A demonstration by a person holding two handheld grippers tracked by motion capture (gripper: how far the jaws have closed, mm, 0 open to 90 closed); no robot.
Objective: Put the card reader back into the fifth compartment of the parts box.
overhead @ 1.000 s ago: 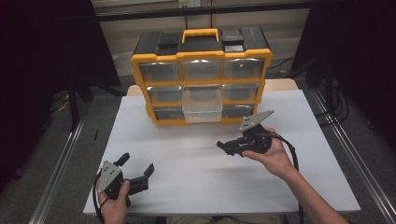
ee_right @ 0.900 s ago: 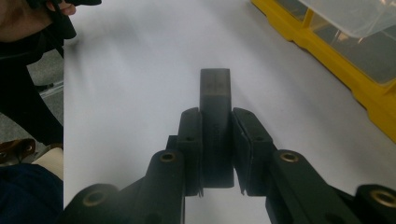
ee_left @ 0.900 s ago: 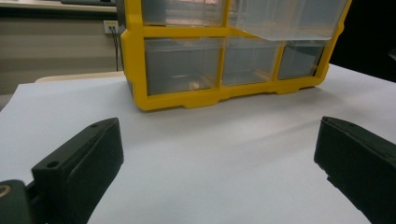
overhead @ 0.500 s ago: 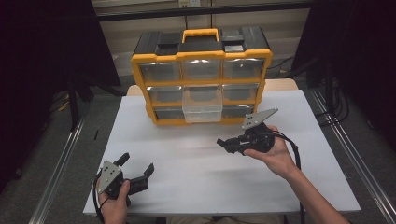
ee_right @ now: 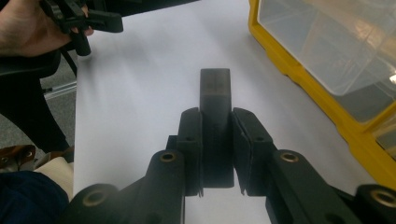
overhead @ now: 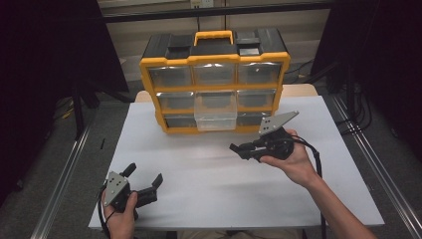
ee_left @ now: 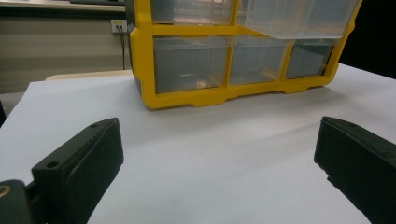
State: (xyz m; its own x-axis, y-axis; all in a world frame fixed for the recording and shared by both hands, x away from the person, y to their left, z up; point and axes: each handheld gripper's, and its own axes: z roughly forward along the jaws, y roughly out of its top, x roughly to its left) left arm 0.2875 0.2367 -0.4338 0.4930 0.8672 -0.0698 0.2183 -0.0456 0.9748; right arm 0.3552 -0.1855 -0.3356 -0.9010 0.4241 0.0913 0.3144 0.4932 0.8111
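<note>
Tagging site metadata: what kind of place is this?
Probably a lab or workshop recording bench: white table, yellow parts organizer with clear drawers, metal floor rails, wall outlet.

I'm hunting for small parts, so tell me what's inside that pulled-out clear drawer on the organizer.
The pulled-out drawer of the yellow organizer looks empty through its clear walls in the high view. Its rear part, inside the frame, is hidden.

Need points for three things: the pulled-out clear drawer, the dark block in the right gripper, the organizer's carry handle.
pulled-out clear drawer (overhead: 215, 118): high view, on its front wall.
dark block (ee_right: 215, 116): right gripper view, on its top face ahead of the fingers.
carry handle (overhead: 213, 34): high view, on the orange bar's middle.
</note>
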